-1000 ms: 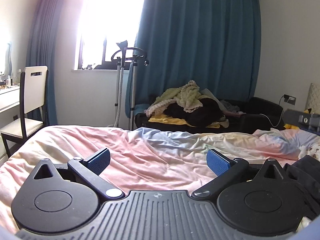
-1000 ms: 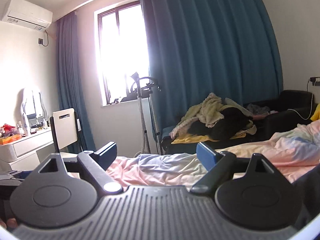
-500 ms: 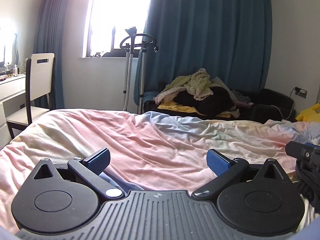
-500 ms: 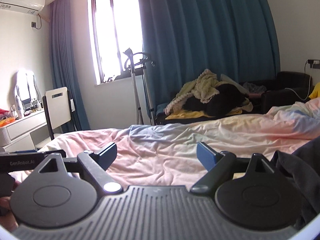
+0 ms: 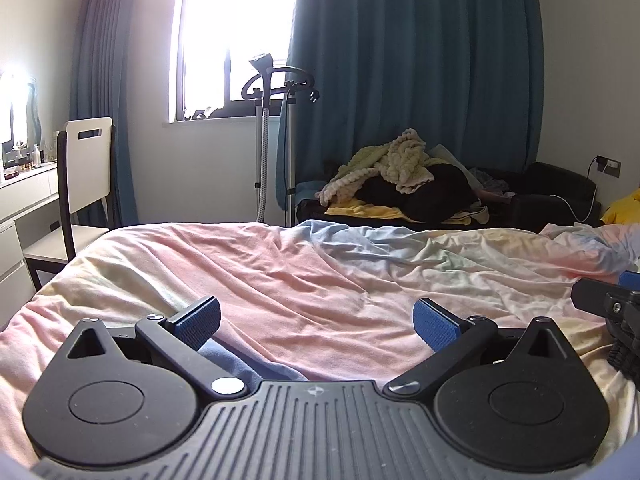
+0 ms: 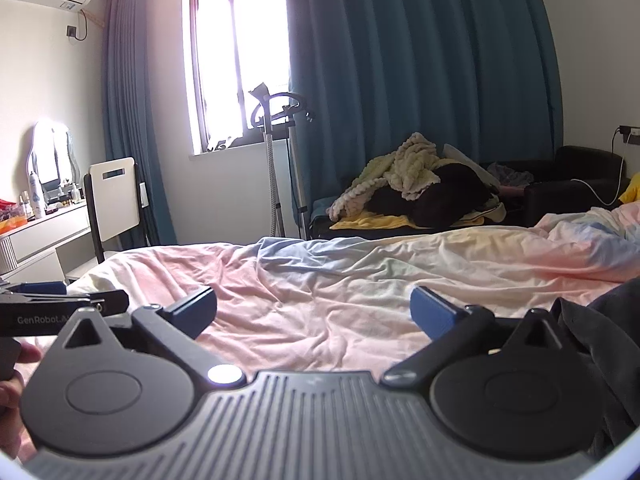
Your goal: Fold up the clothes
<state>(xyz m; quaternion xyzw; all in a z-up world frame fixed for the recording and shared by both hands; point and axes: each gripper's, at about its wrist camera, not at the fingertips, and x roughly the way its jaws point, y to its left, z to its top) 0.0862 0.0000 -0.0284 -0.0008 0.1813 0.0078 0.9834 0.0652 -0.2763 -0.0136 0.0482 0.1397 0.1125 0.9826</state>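
My left gripper [image 5: 316, 322] hangs low over the bed, open, with only the pastel pink sheet [image 5: 304, 280] between its blue pads. A blue-grey cloth [image 5: 240, 364] lies just beneath its left finger. My right gripper [image 6: 316, 310] is also low over the sheet [image 6: 320, 296]; its jaws are opening and nothing is between them. A dark garment [image 6: 600, 340] lies bunched at its right side. Each gripper shows at the edge of the other's view: the right gripper [image 5: 608, 304] and the left gripper [image 6: 60, 312], the latter with a person's hand [image 6: 16, 380] below it.
Beyond the bed a black sofa [image 5: 552, 188] carries a heap of blankets and clothes [image 5: 400, 172]. A garment steamer stand [image 5: 264, 128] is by the window. A white chair [image 5: 80, 176] and a dressing table [image 6: 40, 232] are at the left.
Both grippers have sunk toward the bed, so more of the sheet shows. The right gripper's jaws have spread wider. The blue-grey cloth came into view under the left gripper.
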